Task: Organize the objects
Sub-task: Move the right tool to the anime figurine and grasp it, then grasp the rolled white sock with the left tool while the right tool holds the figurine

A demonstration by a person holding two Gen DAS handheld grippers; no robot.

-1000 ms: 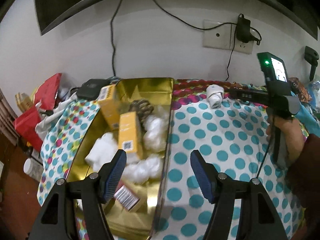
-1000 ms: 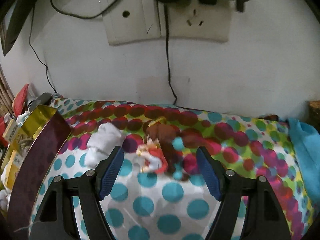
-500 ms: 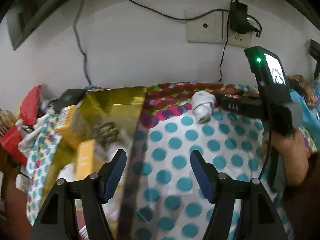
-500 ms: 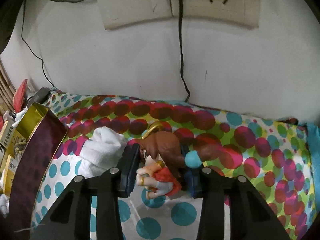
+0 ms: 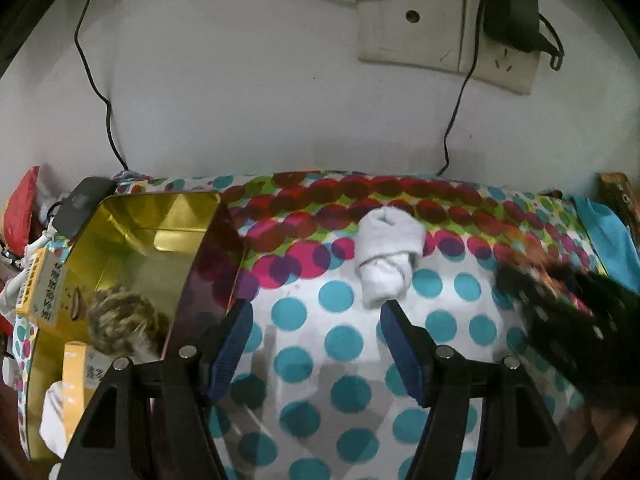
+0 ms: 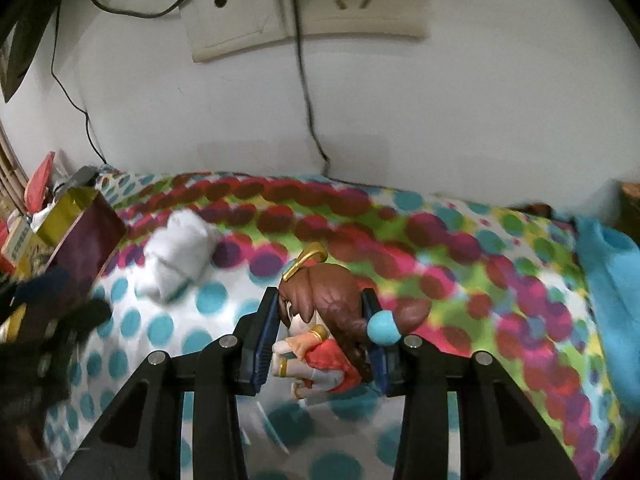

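My right tongs are clamped on a small doll with brown hair, a gold headband and a red dress. Both blue pads press against the sides of its head; they closed in within the last moment. The doll hangs between them with its feet toward the camera, over the spotted cloth that covers the counter. A pale blue ball at the end of its hair sticks out past the right pad.

My left tongs stand wide with nothing between the pads, only cloth below them. Just beyond their tips lies a rolled white sock, close to the right pad, though I cannot tell whether it touches. From the right wrist view the same sock sits to the left of the doll, apart from it.

At the left of the left wrist view stands an open gold tin, its near wall just beside my left pad. Inside it I see a yellow carton leaning on the far left wall, a second yellow carton nearer the camera, a brownish pine cone between them and something white low in the corner.

On the wall behind, a socket plate carries a black plug with a cable hanging down.
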